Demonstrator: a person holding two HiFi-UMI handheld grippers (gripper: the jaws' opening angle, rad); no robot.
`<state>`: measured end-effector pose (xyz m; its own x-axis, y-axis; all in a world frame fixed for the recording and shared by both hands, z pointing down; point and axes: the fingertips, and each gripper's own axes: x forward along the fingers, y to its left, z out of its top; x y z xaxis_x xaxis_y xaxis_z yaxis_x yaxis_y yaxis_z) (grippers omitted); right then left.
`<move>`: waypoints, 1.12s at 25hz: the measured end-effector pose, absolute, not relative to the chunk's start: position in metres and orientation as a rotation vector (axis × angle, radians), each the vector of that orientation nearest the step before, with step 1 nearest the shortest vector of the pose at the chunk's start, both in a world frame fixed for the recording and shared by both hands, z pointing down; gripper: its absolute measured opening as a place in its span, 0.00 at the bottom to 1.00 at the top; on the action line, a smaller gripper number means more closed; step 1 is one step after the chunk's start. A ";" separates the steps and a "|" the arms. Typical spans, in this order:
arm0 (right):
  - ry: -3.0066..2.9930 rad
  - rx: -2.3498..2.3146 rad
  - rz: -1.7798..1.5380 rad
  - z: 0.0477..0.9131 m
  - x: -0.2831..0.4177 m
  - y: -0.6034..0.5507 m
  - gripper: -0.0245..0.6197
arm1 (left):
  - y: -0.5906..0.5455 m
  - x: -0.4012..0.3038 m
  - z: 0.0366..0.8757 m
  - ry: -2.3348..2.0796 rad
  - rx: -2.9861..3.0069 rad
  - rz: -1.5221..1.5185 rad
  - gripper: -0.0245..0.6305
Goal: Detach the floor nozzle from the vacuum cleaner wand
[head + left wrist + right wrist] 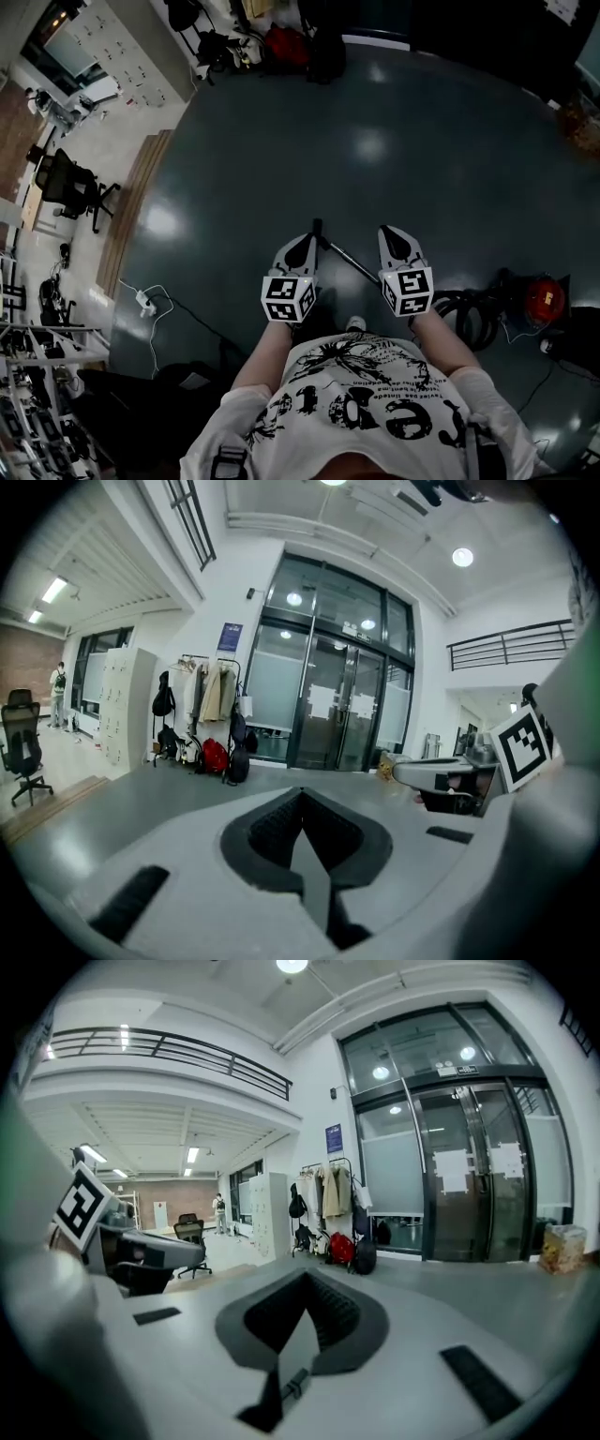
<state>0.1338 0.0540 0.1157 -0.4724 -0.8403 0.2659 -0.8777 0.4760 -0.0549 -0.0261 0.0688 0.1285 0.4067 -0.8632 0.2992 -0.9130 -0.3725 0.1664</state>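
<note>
The thin vacuum wand lies on the dark floor, running from between my two grippers toward the red vacuum body and its coiled black hose at the right. A small dark piece sits at the wand's far end; I cannot tell whether it is the nozzle. My left gripper and right gripper are held side by side high above the floor, both shut and empty, pointing nearly level toward the room. Neither touches the wand.
A black office chair stands at the left on the pale floor. A white power strip with its cable lies at the left. Bags and a coat rack stand by the glass doors. A person stands far off.
</note>
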 end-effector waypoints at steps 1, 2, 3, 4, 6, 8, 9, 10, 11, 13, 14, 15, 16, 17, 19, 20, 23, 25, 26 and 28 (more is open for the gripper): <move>-2.530 1.483 0.248 0.112 0.133 0.058 0.04 | 0.071 -0.027 0.124 -1.544 2.367 0.218 0.04; -2.539 1.483 0.213 0.108 0.132 0.061 0.04 | 0.072 -0.027 0.120 -1.536 2.375 0.202 0.04; -2.544 1.485 0.169 0.105 0.130 0.063 0.04 | 0.073 -0.028 0.115 -1.522 2.391 0.186 0.04; -2.546 1.484 0.124 0.102 0.129 0.065 0.04 | 0.074 -0.028 0.109 -1.508 2.414 0.172 0.04; -2.548 1.473 0.060 0.096 0.128 0.068 0.04 | 0.076 -0.029 0.096 -1.506 2.462 0.163 0.04; -2.557 1.461 0.038 0.089 0.126 0.071 0.04 | 0.078 -0.033 0.084 -1.535 2.487 0.173 0.04; -2.564 1.458 0.034 0.086 0.126 0.072 0.04 | 0.079 -0.035 0.080 -1.546 2.489 0.168 0.04; -2.569 1.456 0.033 0.085 0.126 0.073 0.04 | 0.079 -0.035 0.078 -1.553 2.486 0.157 0.04; -2.571 1.455 0.034 0.084 0.126 0.075 0.04 | 0.081 -0.035 0.077 -1.559 2.482 0.143 0.04; -2.573 1.448 0.037 0.086 0.129 0.078 0.04 | 0.084 -0.031 0.078 -1.569 2.474 0.126 0.04; -2.574 1.443 0.035 0.087 0.130 0.080 0.04 | 0.085 -0.029 0.080 -1.573 2.468 0.121 0.04; -2.575 1.439 0.031 0.088 0.132 0.081 0.04 | 0.086 -0.026 0.082 -1.573 2.461 0.118 0.04; -2.575 1.438 0.030 0.089 0.133 0.081 0.04 | 0.086 -0.024 0.083 -1.572 2.456 0.116 0.04; -2.573 1.440 0.034 0.090 0.134 0.082 0.04 | 0.087 -0.023 0.084 -1.570 2.450 0.117 0.04; -2.564 1.451 0.051 0.092 0.137 0.082 0.04 | 0.087 -0.023 0.086 -1.571 2.438 0.118 0.04; -2.562 1.456 0.060 0.092 0.139 0.082 0.04 | 0.087 -0.024 0.087 -1.575 2.430 0.115 0.04; -2.566 1.461 0.071 0.092 0.144 0.082 0.04 | 0.088 -0.026 0.086 -1.593 2.407 0.106 0.04; -2.572 1.463 0.064 0.090 0.145 0.081 0.04 | 0.088 -0.029 0.086 -1.608 2.396 0.119 0.04; -2.575 1.463 0.063 0.090 0.145 0.081 0.04 | 0.088 -0.030 0.087 -1.614 2.388 0.130 0.04; -2.585 1.461 0.065 0.088 0.145 0.081 0.04 | 0.088 -0.032 0.089 -1.612 2.368 0.141 0.04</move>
